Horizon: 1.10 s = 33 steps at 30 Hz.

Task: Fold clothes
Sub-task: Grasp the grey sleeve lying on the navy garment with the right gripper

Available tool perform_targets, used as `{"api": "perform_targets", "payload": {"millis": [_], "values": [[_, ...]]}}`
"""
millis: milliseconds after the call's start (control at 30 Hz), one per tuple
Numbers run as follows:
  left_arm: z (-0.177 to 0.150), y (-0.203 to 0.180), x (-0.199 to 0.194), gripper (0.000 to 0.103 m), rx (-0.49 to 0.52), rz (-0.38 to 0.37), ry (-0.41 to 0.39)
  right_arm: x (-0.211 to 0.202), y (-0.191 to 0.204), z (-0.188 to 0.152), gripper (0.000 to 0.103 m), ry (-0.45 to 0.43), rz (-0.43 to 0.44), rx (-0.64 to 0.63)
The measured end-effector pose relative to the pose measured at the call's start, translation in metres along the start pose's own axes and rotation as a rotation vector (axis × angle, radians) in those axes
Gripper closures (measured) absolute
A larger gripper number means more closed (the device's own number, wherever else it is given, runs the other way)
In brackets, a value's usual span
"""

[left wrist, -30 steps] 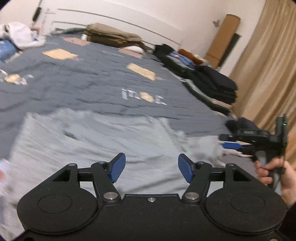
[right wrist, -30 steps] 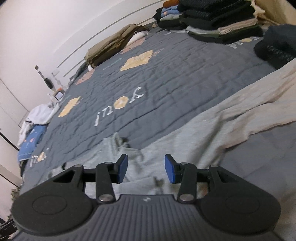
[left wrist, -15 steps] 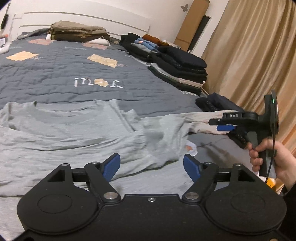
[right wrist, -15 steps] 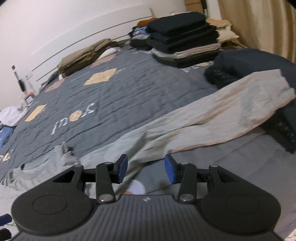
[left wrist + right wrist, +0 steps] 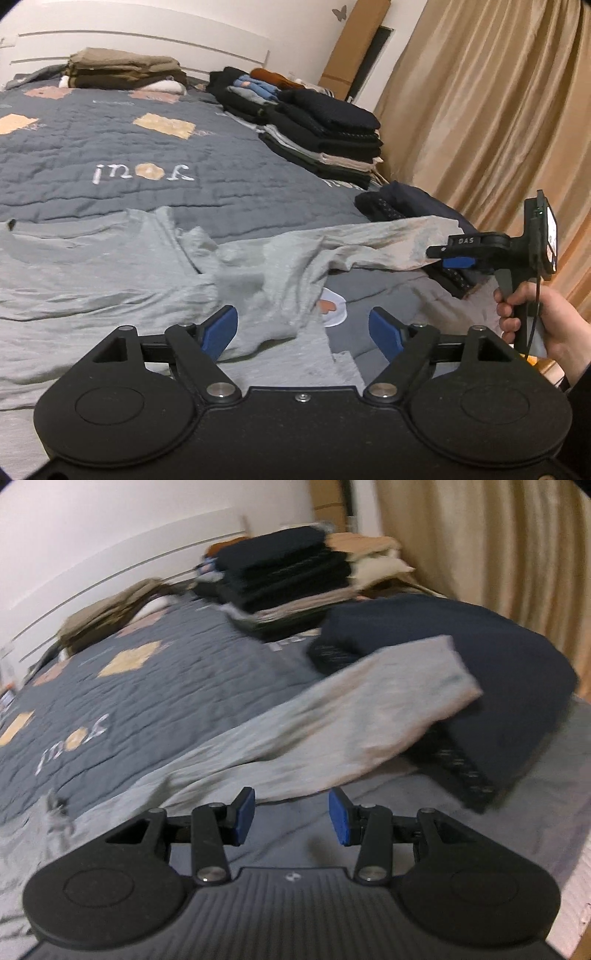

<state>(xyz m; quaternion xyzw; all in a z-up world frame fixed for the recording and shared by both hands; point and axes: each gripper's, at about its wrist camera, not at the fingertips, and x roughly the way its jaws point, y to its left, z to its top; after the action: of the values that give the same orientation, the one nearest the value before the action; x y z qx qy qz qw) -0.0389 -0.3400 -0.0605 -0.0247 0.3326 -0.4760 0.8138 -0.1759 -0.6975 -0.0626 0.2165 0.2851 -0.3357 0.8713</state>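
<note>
Grey long-sleeved top [image 5: 110,273] lies spread and unfolded on the bed [image 5: 221,147], one sleeve [image 5: 388,701] draped over dark clothing [image 5: 498,686]; folded stacks [image 5: 325,136] behind; left hand-held gripper [image 5: 303,330], jaws just widened, and right hand-held gripper [image 5: 291,816] both apart, empty.

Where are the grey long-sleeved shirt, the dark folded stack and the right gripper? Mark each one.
grey long-sleeved shirt [image 5: 110,273]: left wrist view, on its flat body.
dark folded stack [image 5: 328,129]: left wrist view, on the top garment.
right gripper [image 5: 291,818]: right wrist view, between its blue fingertips.
</note>
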Motion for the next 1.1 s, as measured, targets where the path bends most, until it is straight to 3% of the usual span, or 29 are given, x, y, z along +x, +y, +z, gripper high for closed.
{"api": "perform_targets", "payload": {"millis": [200, 433, 633, 867, 1067, 1100], "values": [[0.017, -0.026, 0.023, 0.026, 0.032, -0.087, -0.001, -0.001, -0.037, 0.012, 0.060, -0.046, -0.092, 0.043], [0.040, -0.058, 0.050, 0.026, 0.065, -0.184, 0.005, 0.013, -0.063, 0.017, 0.060, -0.054, -0.113, 0.129], [0.036, -0.068, 0.053, 0.026, 0.082, -0.225, -0.004, 0.031, -0.072, 0.018, 0.060, -0.058, -0.123, 0.159], [0.036, -0.066, 0.049, 0.026, 0.070, -0.214, -0.002, 0.047, -0.098, 0.019, 0.060, -0.075, -0.066, 0.303], [0.038, -0.060, 0.045, 0.026, 0.054, -0.199, -0.008, 0.050, -0.112, 0.015, 0.060, -0.153, -0.028, 0.441], [0.038, -0.059, 0.044, 0.026, 0.052, -0.194, -0.009, 0.049, -0.114, 0.014, 0.065, -0.168, -0.016, 0.471]]}}
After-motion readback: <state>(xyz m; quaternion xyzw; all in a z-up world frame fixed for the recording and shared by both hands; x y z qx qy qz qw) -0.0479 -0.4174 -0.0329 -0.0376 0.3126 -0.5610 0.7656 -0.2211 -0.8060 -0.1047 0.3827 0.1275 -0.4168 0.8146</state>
